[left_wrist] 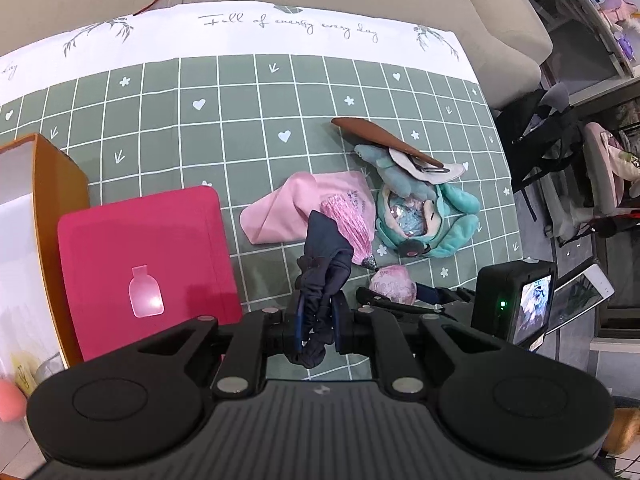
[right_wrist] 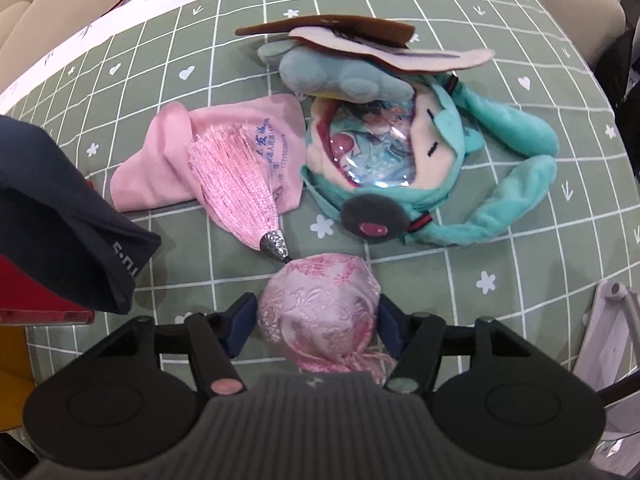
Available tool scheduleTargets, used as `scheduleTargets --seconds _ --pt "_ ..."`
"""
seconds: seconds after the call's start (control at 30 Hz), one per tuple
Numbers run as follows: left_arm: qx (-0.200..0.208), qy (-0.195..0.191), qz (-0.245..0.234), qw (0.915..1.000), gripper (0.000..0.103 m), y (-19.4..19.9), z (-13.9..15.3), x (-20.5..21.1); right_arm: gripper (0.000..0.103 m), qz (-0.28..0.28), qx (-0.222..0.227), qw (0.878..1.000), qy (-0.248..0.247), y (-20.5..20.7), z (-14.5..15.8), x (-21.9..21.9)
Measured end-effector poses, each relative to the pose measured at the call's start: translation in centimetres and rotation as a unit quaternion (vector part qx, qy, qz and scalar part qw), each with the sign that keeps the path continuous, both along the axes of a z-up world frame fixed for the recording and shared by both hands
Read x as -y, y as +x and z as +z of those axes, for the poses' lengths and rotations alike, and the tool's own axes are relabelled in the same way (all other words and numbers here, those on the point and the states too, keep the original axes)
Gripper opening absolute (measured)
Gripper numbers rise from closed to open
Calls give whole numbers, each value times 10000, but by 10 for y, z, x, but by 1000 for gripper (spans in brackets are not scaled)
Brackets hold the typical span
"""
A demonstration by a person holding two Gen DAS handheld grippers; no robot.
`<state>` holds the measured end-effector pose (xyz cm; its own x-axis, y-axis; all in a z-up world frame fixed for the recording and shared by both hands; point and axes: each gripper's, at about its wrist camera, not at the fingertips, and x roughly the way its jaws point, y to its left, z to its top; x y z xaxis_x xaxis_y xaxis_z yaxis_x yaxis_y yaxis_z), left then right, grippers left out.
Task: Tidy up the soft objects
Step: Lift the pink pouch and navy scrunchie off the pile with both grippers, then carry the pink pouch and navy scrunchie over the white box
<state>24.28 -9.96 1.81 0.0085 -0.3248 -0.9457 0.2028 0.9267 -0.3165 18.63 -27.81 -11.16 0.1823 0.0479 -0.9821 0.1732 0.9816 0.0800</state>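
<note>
My left gripper (left_wrist: 319, 304) points down over the green checked tablecloth (left_wrist: 240, 100), shut on a bunched navy cloth (left_wrist: 326, 256) that rises between its fingers. In the right wrist view the navy cloth (right_wrist: 60, 200) hangs at the left edge. My right gripper (right_wrist: 316, 316) is low on the table, open, its blue pads close on either side of a pink embroidered sachet (right_wrist: 320, 312). A pink tassel (right_wrist: 236, 184) runs from the sachet across a pink cloth pouch (right_wrist: 160, 160). The left wrist view shows the sachet (left_wrist: 394, 284) and the right gripper (left_wrist: 400, 300) beside my left fingers.
A teal plush bag (right_wrist: 440, 160) with a clear window lies beyond the sachet, with brown and cream felt pieces (right_wrist: 340, 28) on top. At the left stand a red flat case (left_wrist: 148, 256) and an orange-walled box (left_wrist: 56, 184). A beige sofa (left_wrist: 500, 40) lies behind the table.
</note>
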Motion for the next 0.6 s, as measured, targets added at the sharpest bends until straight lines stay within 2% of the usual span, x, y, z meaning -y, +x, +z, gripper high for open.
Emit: scheduleTargets --seconds 0.07,0.33,0.5,0.6 --pt "-50 -28 -12 10000 15 -1 -1 0 57 71 8 10000 -38 0 0 -2" --pt "-66 -65 -13 10000 15 -4 3 -3 53 81 61 9999 -20 -9 6 -7" --pt "-212 -248 75 9994 15 2 11 -10 53 123 170 9998 -17 -8 33 -11" --pt "-356 -281 279 9986 15 8 14 -19 53 408 214 9989 59 -1 54 -15"
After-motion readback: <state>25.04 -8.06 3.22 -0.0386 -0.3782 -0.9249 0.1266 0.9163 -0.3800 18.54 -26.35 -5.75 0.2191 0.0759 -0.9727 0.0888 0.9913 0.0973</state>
